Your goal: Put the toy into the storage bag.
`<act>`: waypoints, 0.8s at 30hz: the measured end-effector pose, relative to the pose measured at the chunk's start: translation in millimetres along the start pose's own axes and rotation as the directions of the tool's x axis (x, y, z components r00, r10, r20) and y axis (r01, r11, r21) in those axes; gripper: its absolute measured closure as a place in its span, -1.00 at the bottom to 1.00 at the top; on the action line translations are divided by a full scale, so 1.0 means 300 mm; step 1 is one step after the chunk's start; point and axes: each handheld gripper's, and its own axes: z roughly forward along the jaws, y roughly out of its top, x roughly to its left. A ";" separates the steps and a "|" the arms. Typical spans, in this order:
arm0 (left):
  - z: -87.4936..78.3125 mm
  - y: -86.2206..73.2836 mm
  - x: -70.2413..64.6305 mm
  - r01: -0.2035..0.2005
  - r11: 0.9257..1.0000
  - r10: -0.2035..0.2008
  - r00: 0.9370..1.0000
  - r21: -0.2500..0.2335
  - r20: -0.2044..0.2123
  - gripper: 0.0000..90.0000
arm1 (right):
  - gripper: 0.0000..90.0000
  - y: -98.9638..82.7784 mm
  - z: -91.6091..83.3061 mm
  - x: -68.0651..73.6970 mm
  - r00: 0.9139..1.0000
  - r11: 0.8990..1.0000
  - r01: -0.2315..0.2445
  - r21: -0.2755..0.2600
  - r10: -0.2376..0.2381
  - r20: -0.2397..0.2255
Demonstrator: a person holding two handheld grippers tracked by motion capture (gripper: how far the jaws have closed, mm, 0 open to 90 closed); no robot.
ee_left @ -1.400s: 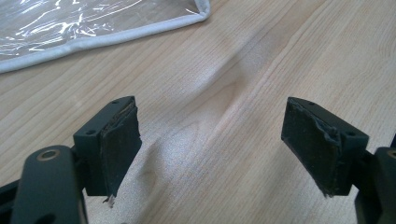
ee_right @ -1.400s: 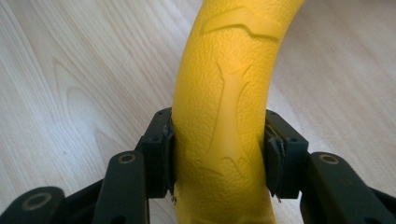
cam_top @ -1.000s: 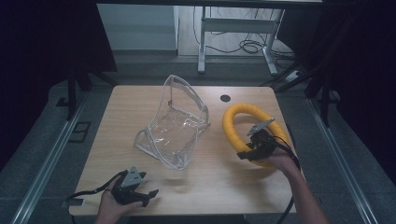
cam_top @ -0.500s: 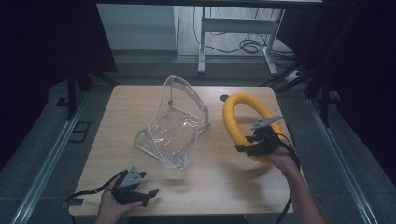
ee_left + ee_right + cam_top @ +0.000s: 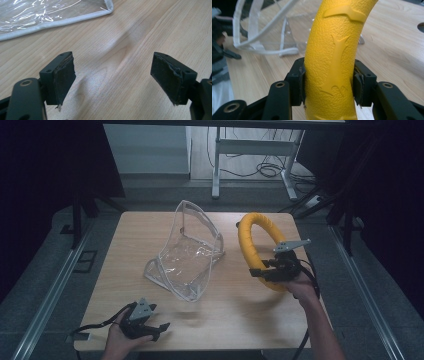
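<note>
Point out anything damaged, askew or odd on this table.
The left gripper has frayed pads, their edges ragged and peeling. The clear bag is slumped open, half upright. The yellow ring, clamped in the right gripper, stands tilted on edge. Nothing is spilled.

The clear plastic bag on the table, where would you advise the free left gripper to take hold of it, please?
Probably the white-piped top rim of the clear plastic bag, approached from above: it stands upright, open and stiff. The left gripper rests open nearby.
</note>
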 end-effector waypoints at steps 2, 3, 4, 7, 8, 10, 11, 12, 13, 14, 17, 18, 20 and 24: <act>0.000 0.000 0.000 0.001 1.000 -0.001 1.000 -0.001 0.001 -0.57 | 0.16 0.005 -0.005 0.002 1.000 1.000 -0.008 -0.023 0.007 -0.006; -0.001 0.000 0.000 0.001 1.000 -0.001 1.000 -0.002 0.000 -0.57 | 0.16 0.007 -0.007 0.003 1.000 0.999 -0.013 -0.034 0.013 -0.010; -0.001 0.000 0.000 0.001 1.000 -0.001 1.000 -0.003 0.000 -0.57 | 0.16 0.010 -0.010 0.004 1.000 0.998 -0.019 -0.055 0.019 -0.011; 0.000 0.001 0.000 0.002 1.000 -0.002 1.000 -0.001 0.001 -0.57 | 0.16 0.016 -0.015 0.008 0.999 0.994 -0.034 -0.099 0.032 -0.017; 0.000 0.001 0.000 0.001 1.000 -0.001 1.000 0.000 0.001 -0.57 | 0.15 0.018 -0.016 0.010 0.999 0.994 -0.035 -0.108 0.033 -0.018; 0.002 0.000 0.000 0.001 1.000 -0.001 1.000 0.001 0.001 -0.57 | 0.15 0.025 -0.014 0.016 0.999 0.991 -0.037 -0.132 0.035 -0.019; 0.002 0.000 0.000 0.001 1.000 -0.001 1.000 0.002 0.001 -0.57 | 0.15 0.027 -0.014 0.017 0.999 0.990 -0.038 -0.136 0.035 -0.023; 0.001 0.000 0.000 0.002 1.000 -0.002 1.000 0.001 0.001 -0.57 | 0.15 0.030 -0.013 0.020 0.999 0.989 -0.037 -0.144 0.034 -0.024; 0.001 0.000 0.000 0.001 1.000 -0.001 1.000 0.000 0.001 -0.57 | 0.15 0.033 -0.011 0.021 0.999 0.987 -0.042 -0.155 0.039 -0.026; 0.000 0.000 0.001 0.001 1.000 -0.001 1.000 0.000 0.001 -0.57 | 0.15 0.036 -0.008 0.022 0.999 0.986 -0.046 -0.161 0.042 -0.030; 0.000 0.000 0.000 0.001 1.000 -0.001 1.000 -0.001 -0.001 -0.57 | 0.15 0.042 -0.002 0.027 0.998 0.981 -0.055 -0.188 0.051 -0.029; 0.000 0.000 0.001 0.000 1.000 0.000 1.000 0.000 -0.001 -0.57 | 0.15 0.043 -0.002 0.029 0.998 0.979 -0.055 -0.196 0.051 -0.027; 0.000 0.000 0.000 0.000 1.000 0.000 1.000 0.000 0.000 -0.57 | 0.15 0.047 -0.002 0.034 0.998 0.975 -0.060 -0.216 0.055 -0.030; -0.002 0.002 0.001 0.009 1.000 -0.009 1.000 -0.012 0.028 -0.56 | 0.15 0.053 -0.008 0.045 0.996 0.960 -0.082 -0.267 0.073 -0.042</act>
